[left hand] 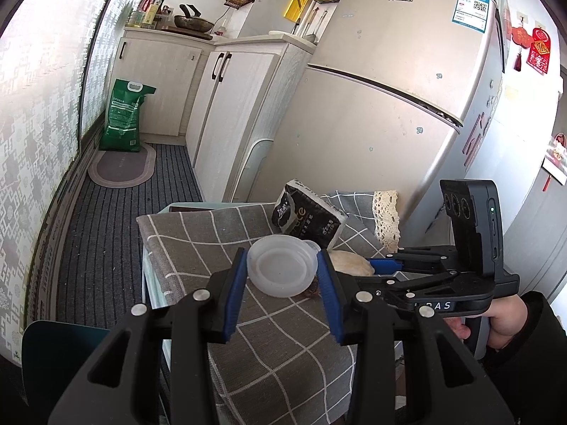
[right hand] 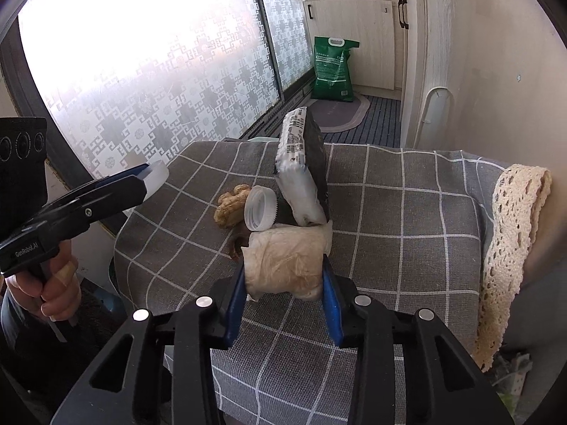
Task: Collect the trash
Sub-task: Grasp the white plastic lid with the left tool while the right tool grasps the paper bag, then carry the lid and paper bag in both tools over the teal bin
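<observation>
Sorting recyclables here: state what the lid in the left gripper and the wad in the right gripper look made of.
Lid: translucent white plastic, smooth, moulded rim. Wad: probably thin cream plastic film or wrap, crinkled and faintly glossy; paper cannot be ruled out.

A table under a grey checked cloth (right hand: 389, 219) bears a tissue pack (right hand: 301, 170), bottle cap (right hand: 260, 212) and walnut (right hand: 230, 205).

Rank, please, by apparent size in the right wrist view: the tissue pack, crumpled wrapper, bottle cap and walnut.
1. tissue pack
2. crumpled wrapper, though it sits nearer the camera
3-4. bottle cap and walnut look alike
</observation>
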{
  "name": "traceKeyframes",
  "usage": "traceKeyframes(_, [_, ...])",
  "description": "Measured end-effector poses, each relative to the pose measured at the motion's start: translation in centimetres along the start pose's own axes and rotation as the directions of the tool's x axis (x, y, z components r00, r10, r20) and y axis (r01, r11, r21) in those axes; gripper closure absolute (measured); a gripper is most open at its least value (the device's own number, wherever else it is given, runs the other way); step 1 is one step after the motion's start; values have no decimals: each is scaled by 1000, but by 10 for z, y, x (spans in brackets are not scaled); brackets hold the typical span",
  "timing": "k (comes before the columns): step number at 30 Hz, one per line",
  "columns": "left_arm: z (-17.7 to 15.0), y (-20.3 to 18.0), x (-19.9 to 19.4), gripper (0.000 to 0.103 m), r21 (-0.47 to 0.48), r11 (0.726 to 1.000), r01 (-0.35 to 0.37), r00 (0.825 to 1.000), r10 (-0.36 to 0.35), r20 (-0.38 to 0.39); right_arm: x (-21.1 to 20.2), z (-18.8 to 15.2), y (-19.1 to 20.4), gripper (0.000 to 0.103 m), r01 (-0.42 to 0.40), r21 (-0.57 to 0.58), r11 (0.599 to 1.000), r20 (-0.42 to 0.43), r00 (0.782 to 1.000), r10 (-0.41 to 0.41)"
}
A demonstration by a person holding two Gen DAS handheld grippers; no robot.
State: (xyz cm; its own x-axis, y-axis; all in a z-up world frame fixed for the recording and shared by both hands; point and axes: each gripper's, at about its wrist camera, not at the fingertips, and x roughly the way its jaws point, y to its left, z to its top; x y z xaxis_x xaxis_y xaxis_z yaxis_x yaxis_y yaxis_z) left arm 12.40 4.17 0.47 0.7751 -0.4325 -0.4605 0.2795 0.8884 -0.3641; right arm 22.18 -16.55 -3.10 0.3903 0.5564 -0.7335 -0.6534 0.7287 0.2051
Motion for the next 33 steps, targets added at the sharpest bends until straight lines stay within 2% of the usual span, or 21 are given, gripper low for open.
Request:
traceKeyframes(7, [2,3,-9,61,-6,1000,1,1000,-1,16,-21,0,6,65,24,-9,1000,14,1000,-24])
traceKeyframes(14, [2,12,-21,61,-25,1000,-17,999,18,37,-35,11,29,65,12,-42,999,46,999,-10])
traceKeyframes(21, [-1,26,-35,61,-33,998,-50,998,51,46,-33,26,59,64,-17,-89,996,63,998,22])
traceKeyframes(33, [-13,75,-70,61,-76,989,-130,990,134,51,-9,49,111,65,-78,-167,983,51,995,87])
